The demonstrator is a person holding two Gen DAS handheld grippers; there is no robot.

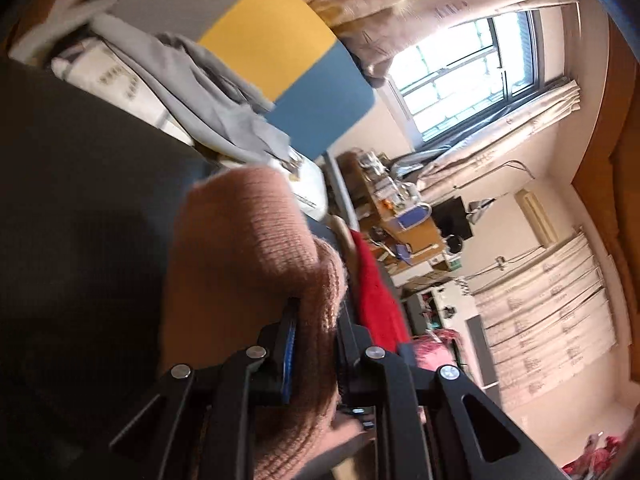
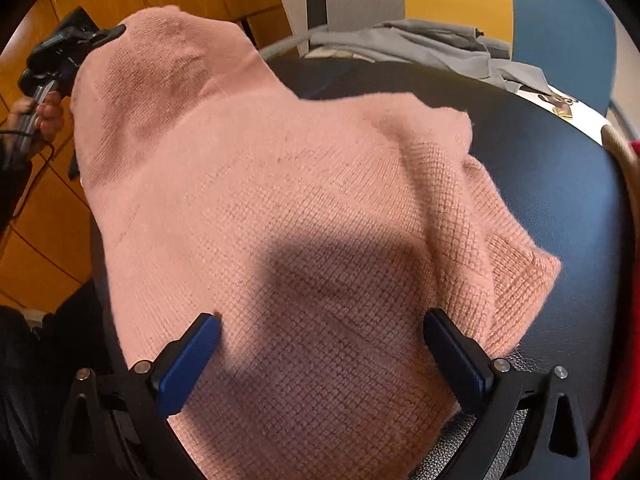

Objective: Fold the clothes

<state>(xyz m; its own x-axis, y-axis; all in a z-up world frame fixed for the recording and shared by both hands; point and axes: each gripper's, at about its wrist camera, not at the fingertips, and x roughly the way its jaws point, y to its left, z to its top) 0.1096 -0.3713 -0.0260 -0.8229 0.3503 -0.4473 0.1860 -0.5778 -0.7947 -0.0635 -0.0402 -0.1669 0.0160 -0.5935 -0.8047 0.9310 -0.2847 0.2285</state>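
Observation:
A pink knitted sweater lies spread over a round dark table. My right gripper is open, its blue-padded fingers spread wide just above the sweater's near part. My left gripper is shut on a fold of the sweater and lifts it. In the right wrist view the left gripper holds the sweater's far left corner raised off the table's edge.
A red garment lies at the table's right side. Grey clothes are piled at the far edge, by grey, yellow and blue chair backs. Wooden panelling is at left.

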